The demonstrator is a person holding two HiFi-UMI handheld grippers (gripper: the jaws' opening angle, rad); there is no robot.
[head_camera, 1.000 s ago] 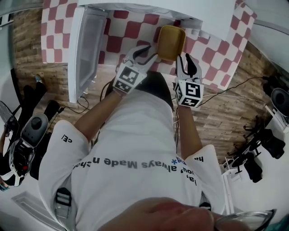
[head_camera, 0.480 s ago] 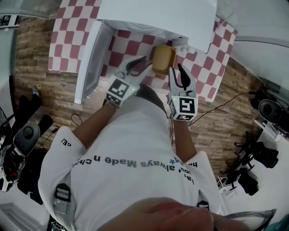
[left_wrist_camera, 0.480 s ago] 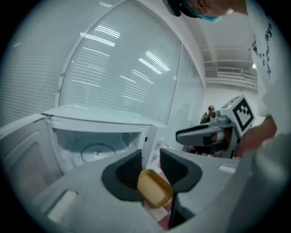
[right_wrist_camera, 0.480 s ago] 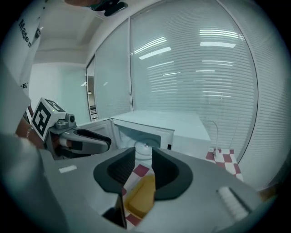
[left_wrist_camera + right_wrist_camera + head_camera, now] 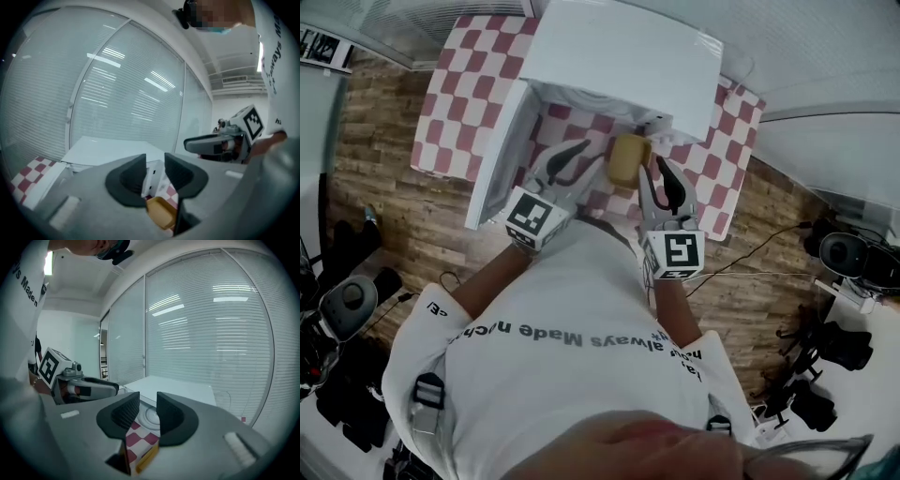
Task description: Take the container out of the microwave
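One container [image 5: 628, 159]; tan, smooth, rounded-rectangular

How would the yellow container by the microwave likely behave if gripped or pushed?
The container looks small, with a raised rim and rounded corners: probably light and stiff. Lying low on the checkered cloth, it would likely slide, not roll or tip.

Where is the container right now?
In the head view, the container sits upper centre on the checked cloth, just in front of the open microwave and right of its swung-out door.
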